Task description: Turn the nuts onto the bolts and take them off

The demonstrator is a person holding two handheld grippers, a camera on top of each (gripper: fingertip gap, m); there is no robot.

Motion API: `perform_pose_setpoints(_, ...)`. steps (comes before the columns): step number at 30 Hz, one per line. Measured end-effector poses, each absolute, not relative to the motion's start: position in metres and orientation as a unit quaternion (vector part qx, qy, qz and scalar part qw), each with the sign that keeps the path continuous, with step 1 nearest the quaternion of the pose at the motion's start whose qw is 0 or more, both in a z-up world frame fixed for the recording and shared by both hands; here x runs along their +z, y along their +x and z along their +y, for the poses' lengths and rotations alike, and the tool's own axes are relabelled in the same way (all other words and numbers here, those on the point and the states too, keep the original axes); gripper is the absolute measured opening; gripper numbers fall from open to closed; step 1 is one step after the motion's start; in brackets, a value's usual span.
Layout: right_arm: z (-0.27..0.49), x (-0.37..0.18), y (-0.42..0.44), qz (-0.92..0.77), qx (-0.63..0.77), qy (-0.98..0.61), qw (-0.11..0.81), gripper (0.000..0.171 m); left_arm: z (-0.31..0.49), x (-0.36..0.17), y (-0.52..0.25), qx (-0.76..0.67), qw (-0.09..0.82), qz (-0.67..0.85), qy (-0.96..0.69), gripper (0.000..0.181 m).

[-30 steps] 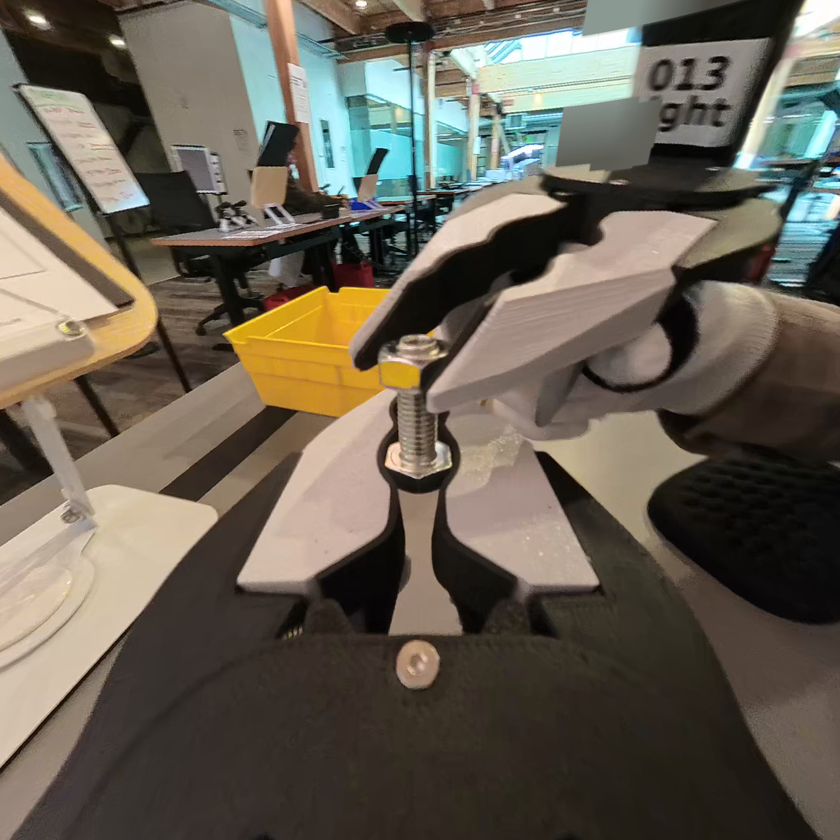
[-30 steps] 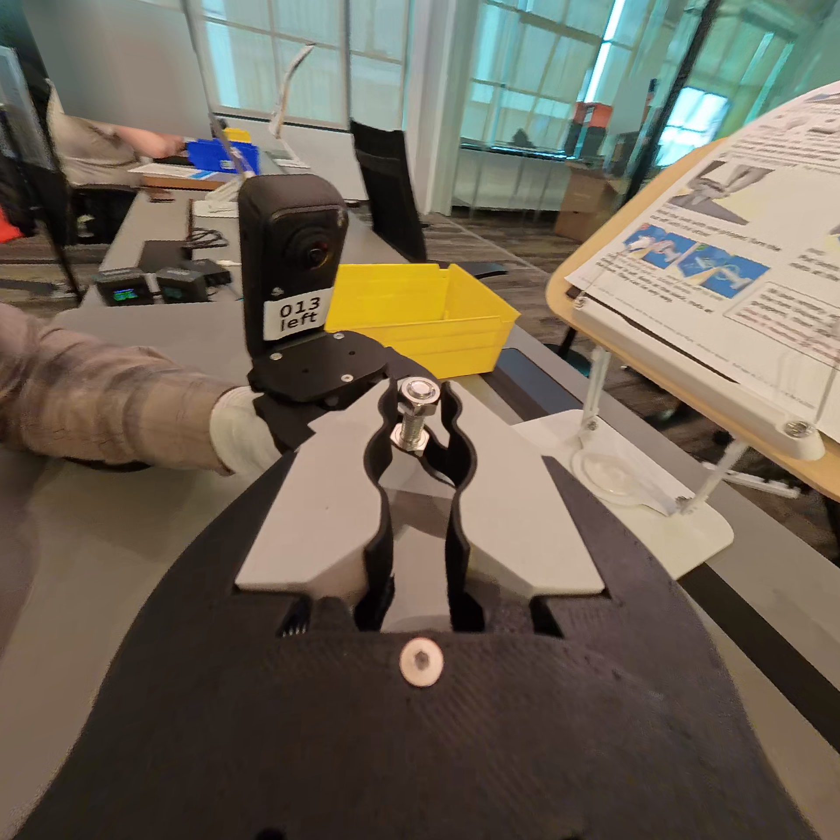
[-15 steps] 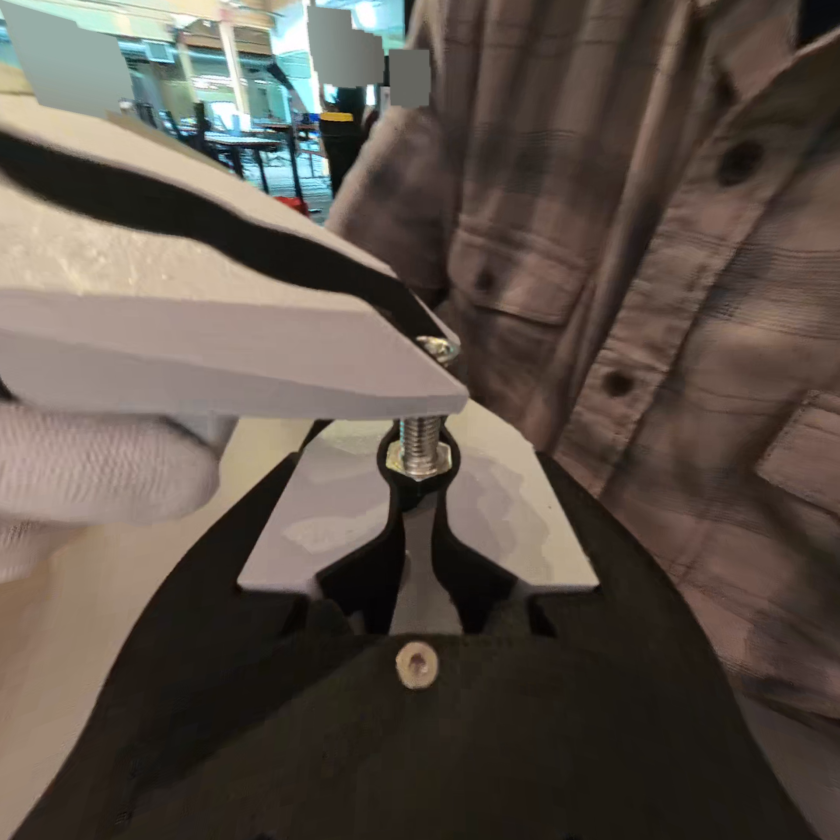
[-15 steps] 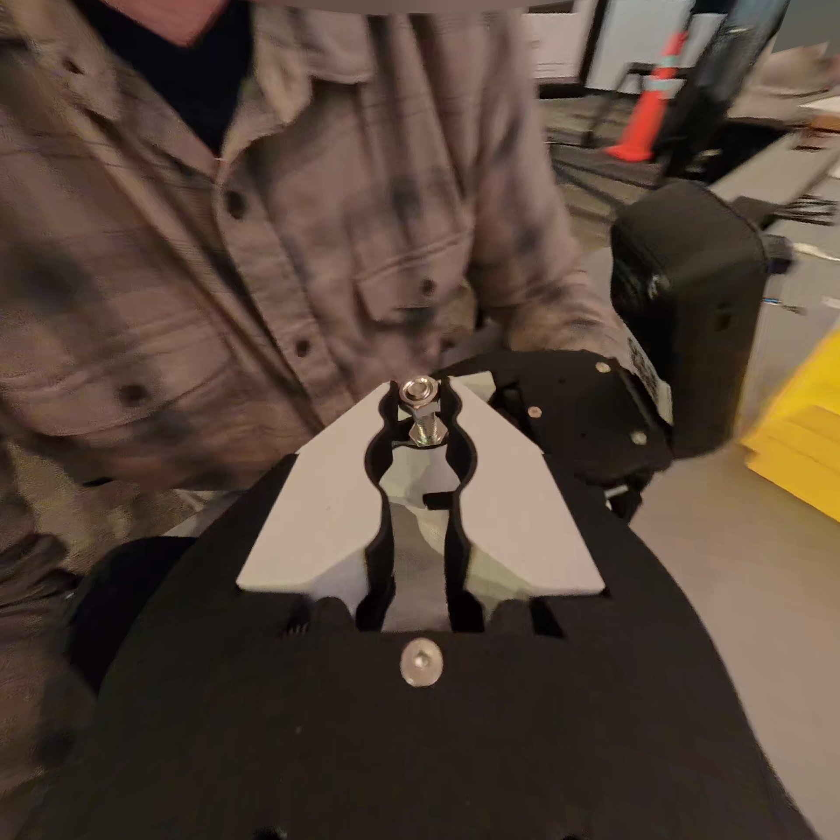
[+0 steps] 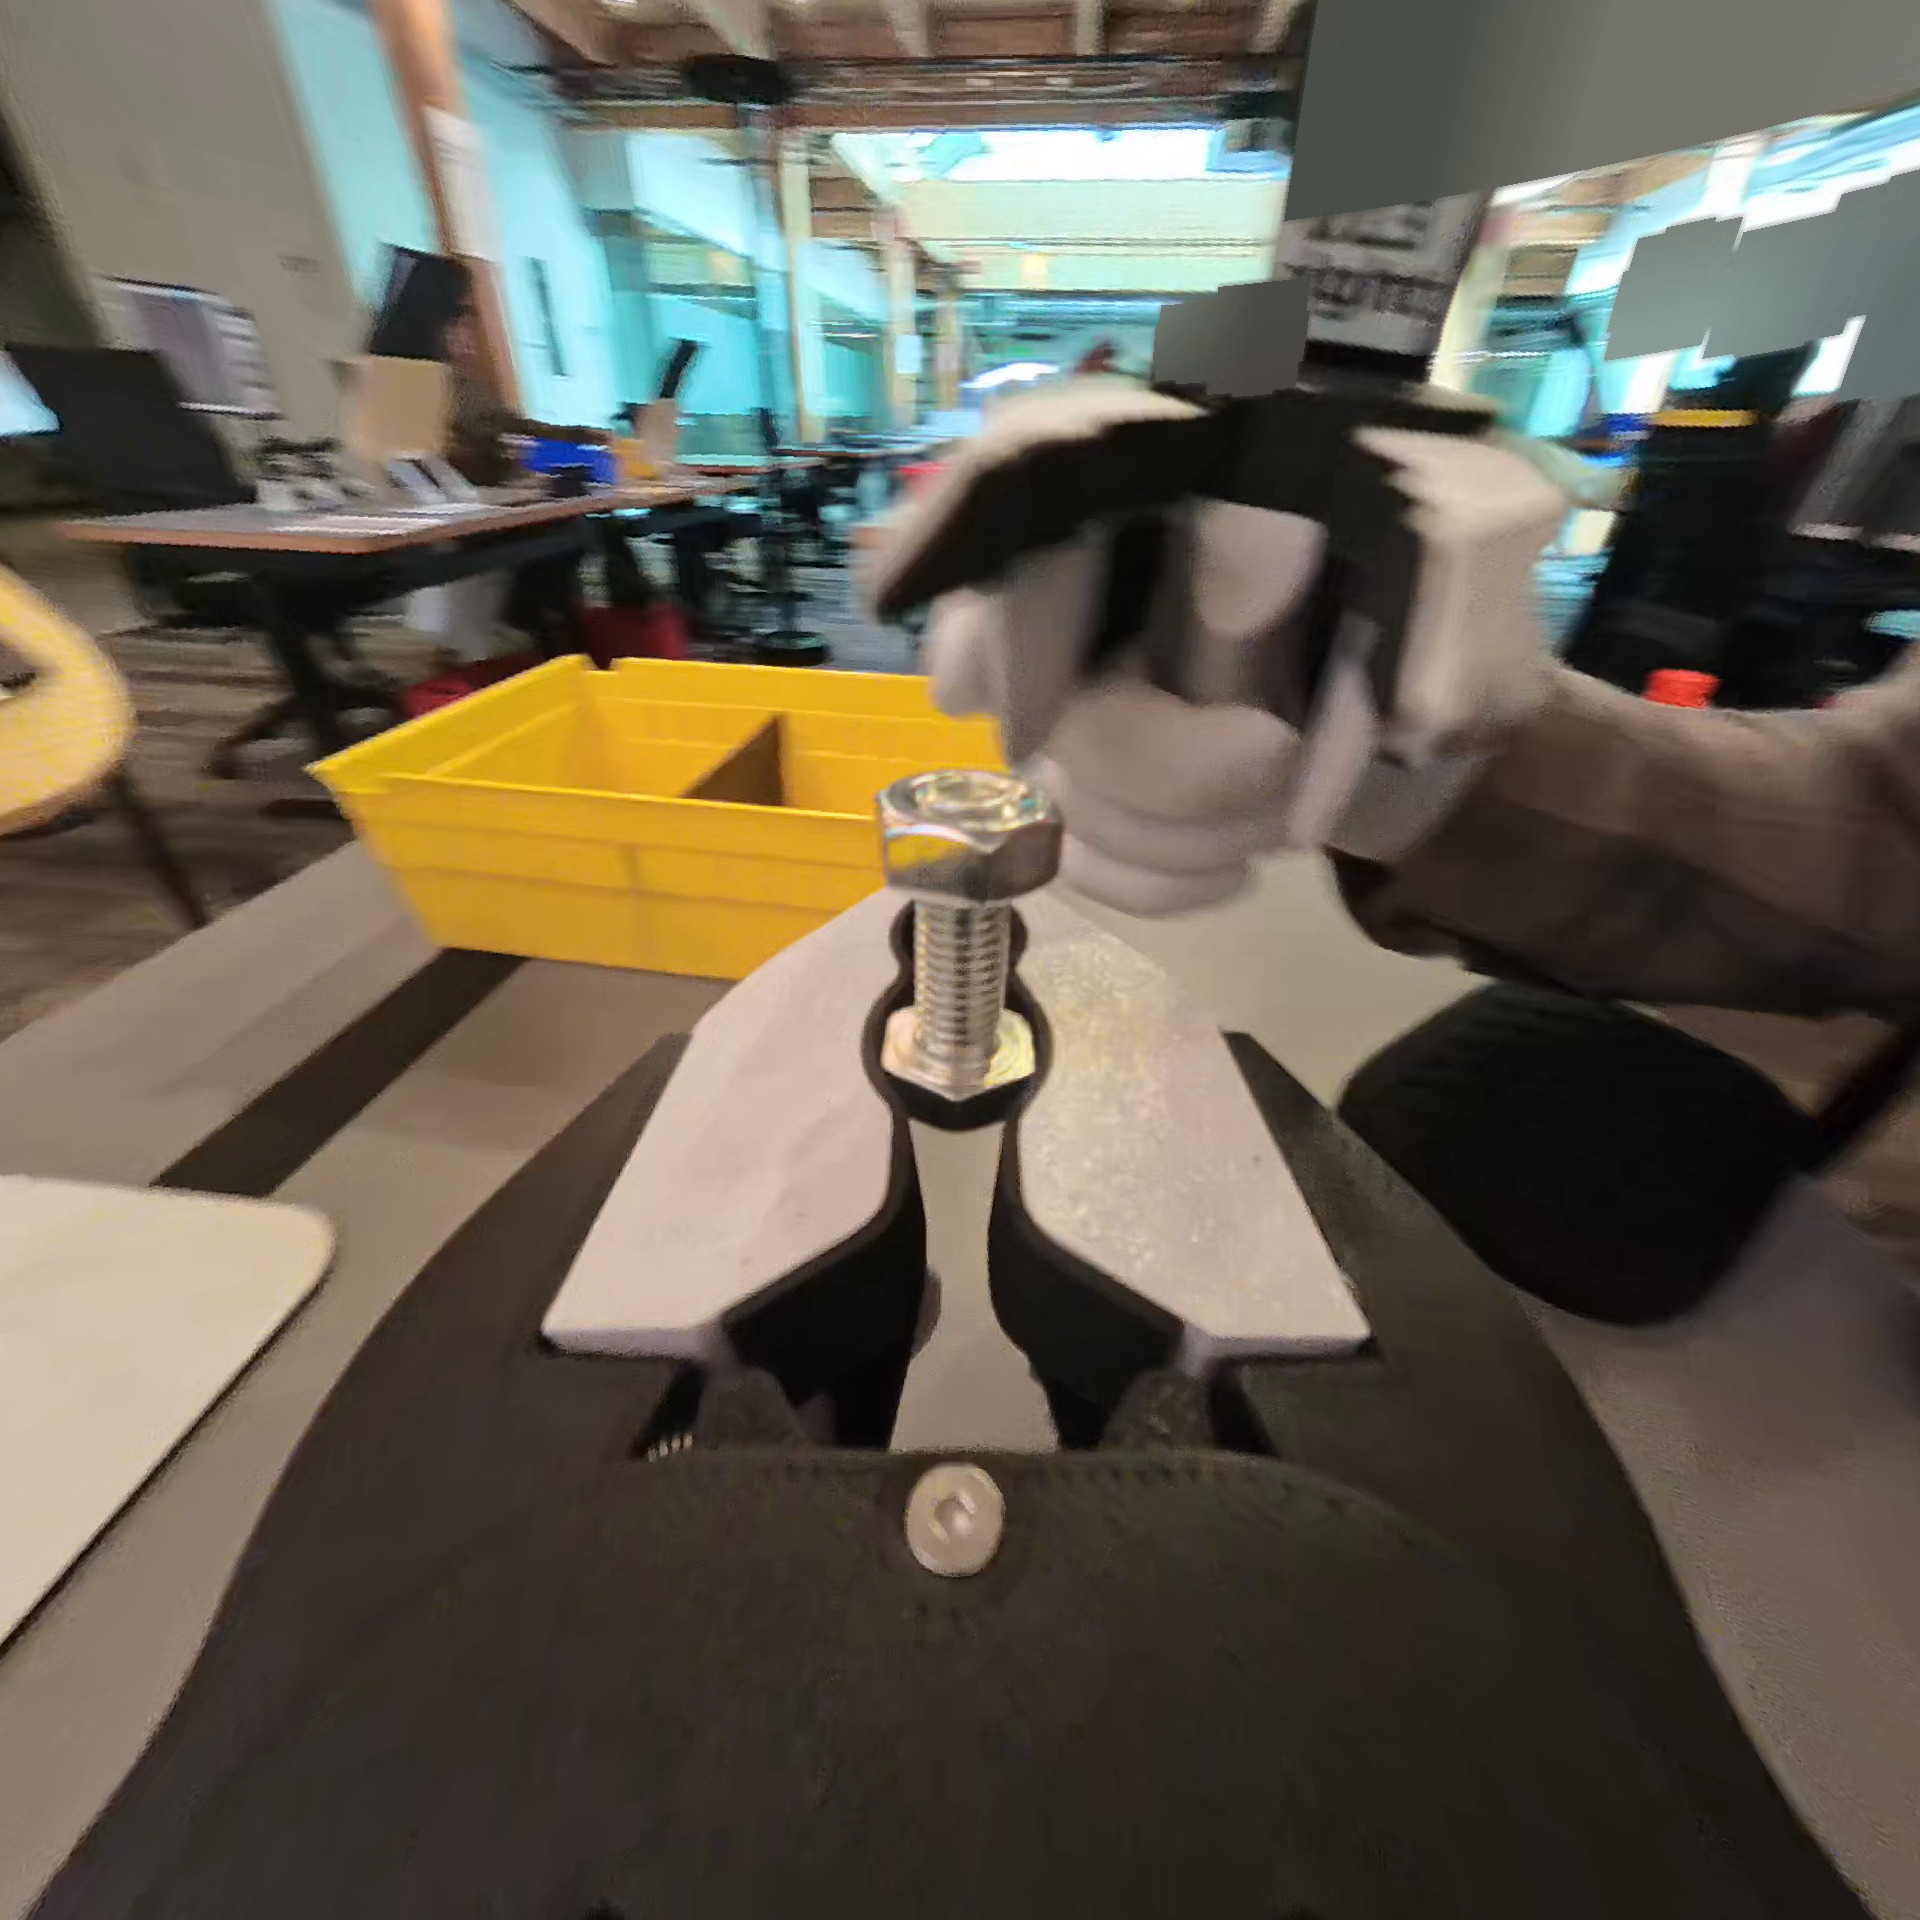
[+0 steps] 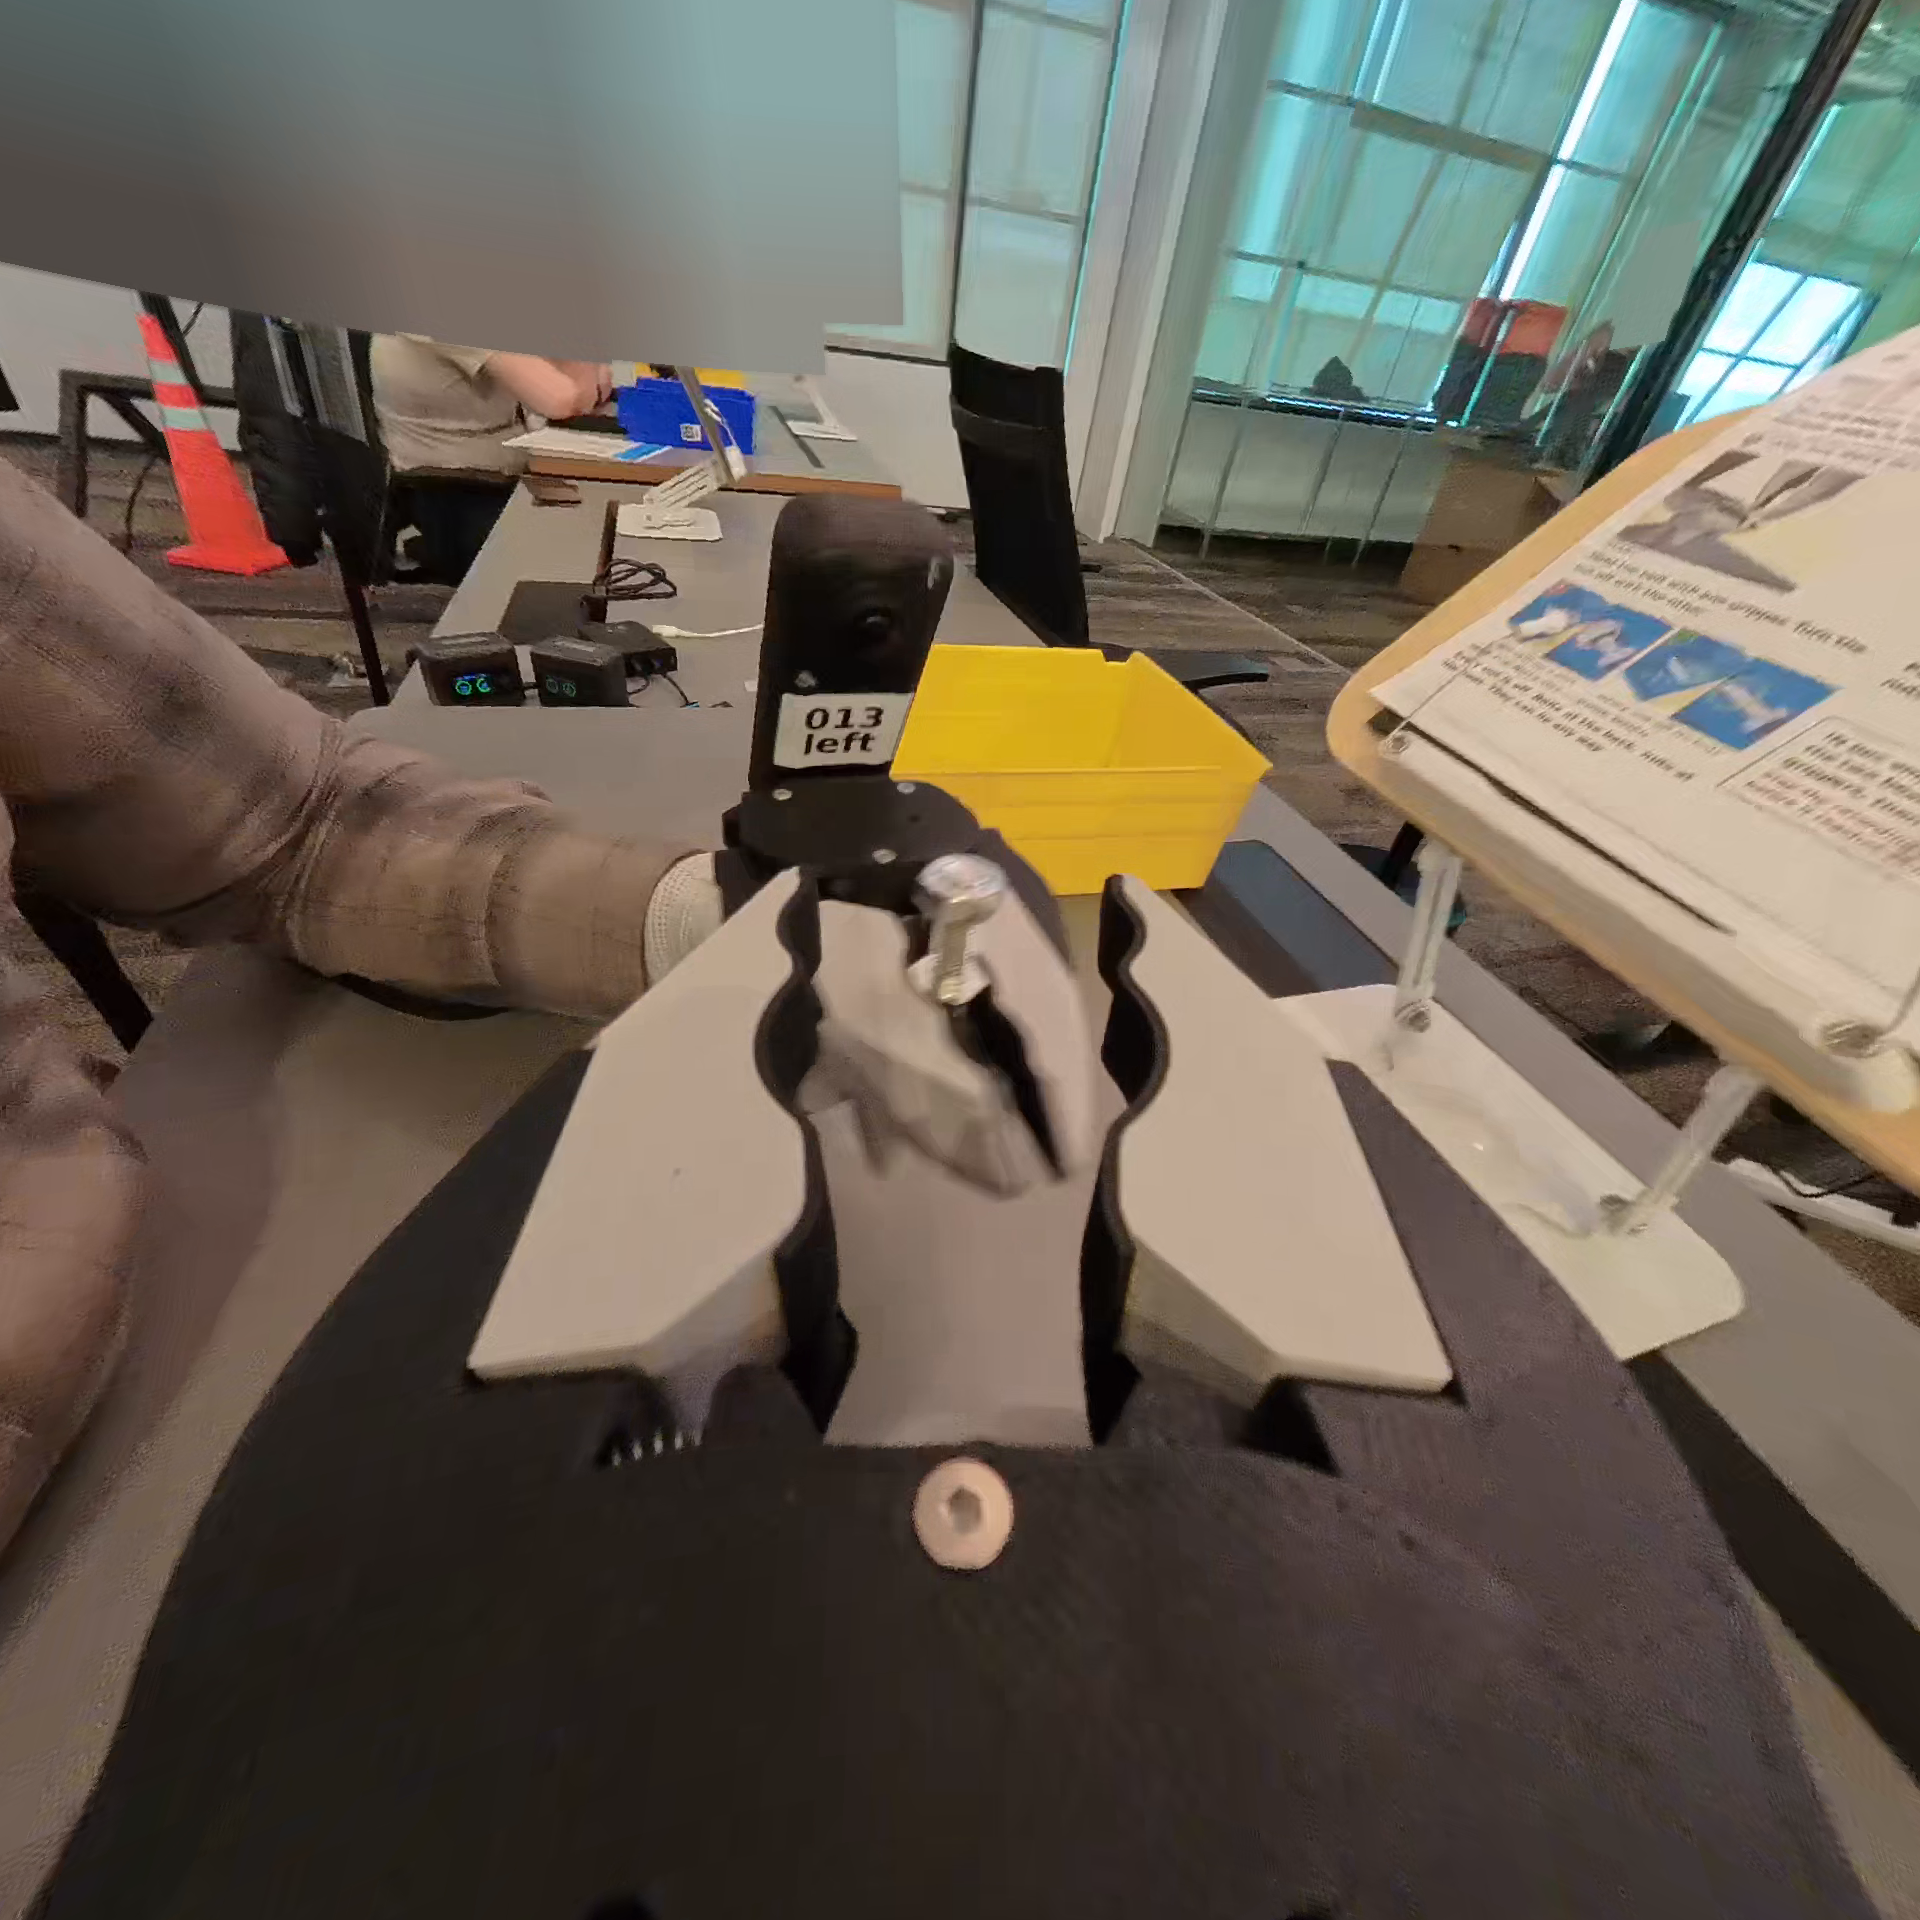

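A silver bolt (image 5: 966, 966) stands upright in my left gripper (image 5: 961, 935), which is shut on it. Its hex head (image 5: 966, 842) is on top, and a silver nut (image 5: 956, 1060) sits low on the thread in the notch of the fingers. My right gripper (image 5: 1216, 540) is open and empty, blurred, above and beyond the bolt head and clear of it. In the right wrist view my right gripper (image 6: 956, 888) has its fingers spread wide. The left gripper (image 6: 966, 997) with the bolt (image 6: 961, 935) lies between and beyond them, untouched.
A yellow bin (image 5: 623, 831) stands behind the bolt on the grey table (image 5: 208, 1039); it also shows in the right wrist view (image 6: 1081, 790). A tilted board with an instruction sheet (image 6: 1662, 727) stands on a white base (image 6: 1455, 1143). A black pad (image 5: 1579, 1143) lies under the right forearm.
My right gripper was shut on the bolt head; it has let go, opened wide and pulled back. Both grippers swung from facing the person back toward the table. The left grip is unchanged.
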State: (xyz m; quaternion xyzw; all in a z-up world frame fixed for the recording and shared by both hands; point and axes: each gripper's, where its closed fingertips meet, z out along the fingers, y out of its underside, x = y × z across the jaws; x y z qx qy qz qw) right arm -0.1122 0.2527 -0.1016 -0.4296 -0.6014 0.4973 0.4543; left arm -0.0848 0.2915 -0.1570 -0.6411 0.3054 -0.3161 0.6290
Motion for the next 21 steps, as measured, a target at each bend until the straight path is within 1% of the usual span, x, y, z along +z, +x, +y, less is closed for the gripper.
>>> perform_pose_setpoints(2, 0.254, -0.114, -0.120, -0.585, 0.473, -0.454, 0.477, 0.052, 0.300, -0.161, -0.091, -0.286, 0.634, 0.290, -0.657, 0.010)
perform_pose_setpoints(7, 0.264, -0.120, -0.137, -0.502, 0.477, -0.507, 0.512, 0.040, 0.305, -0.164, -0.093, -0.245, 0.648, 0.283, -0.663, 0.010)
perform_pose_setpoints(8, 0.262, -0.120, -0.139, -0.497, 0.482, -0.507, 0.513, 0.033, 0.305, -0.166, -0.092, -0.245, 0.644, 0.286, -0.666, 0.010)
perform_pose_setpoints(9, 0.262, -0.120, -0.140, -0.492, 0.480, -0.510, 0.517, 0.022, 0.305, -0.167, -0.091, -0.241, 0.644, 0.289, -0.666, 0.010)
perform_pose_setpoints(10, 0.261, -0.122, -0.141, -0.494, 0.477, -0.511, 0.517, 0.015, 0.306, -0.168, -0.092, -0.238, 0.645, 0.287, -0.667, 0.010)
perform_pose_setpoints(12, 0.261, -0.121, -0.141, -0.499, 0.475, -0.505, 0.520, 0.015, 0.304, -0.166, -0.090, -0.252, 0.642, 0.289, -0.664, 0.010)
perform_pose_setpoints(16, 0.254, -0.119, -0.137, -0.540, 0.492, -0.479, 0.486, 0.015, 0.294, -0.166, -0.084, -0.273, 0.623, 0.322, -0.658, 0.010)
perform_pose_setpoints(21, 0.227, -0.117, -0.121, -0.653, 0.526, -0.391, 0.379, 0.016, 0.255, -0.164, -0.057, -0.363, 0.561, 0.410, -0.621, 0.010)
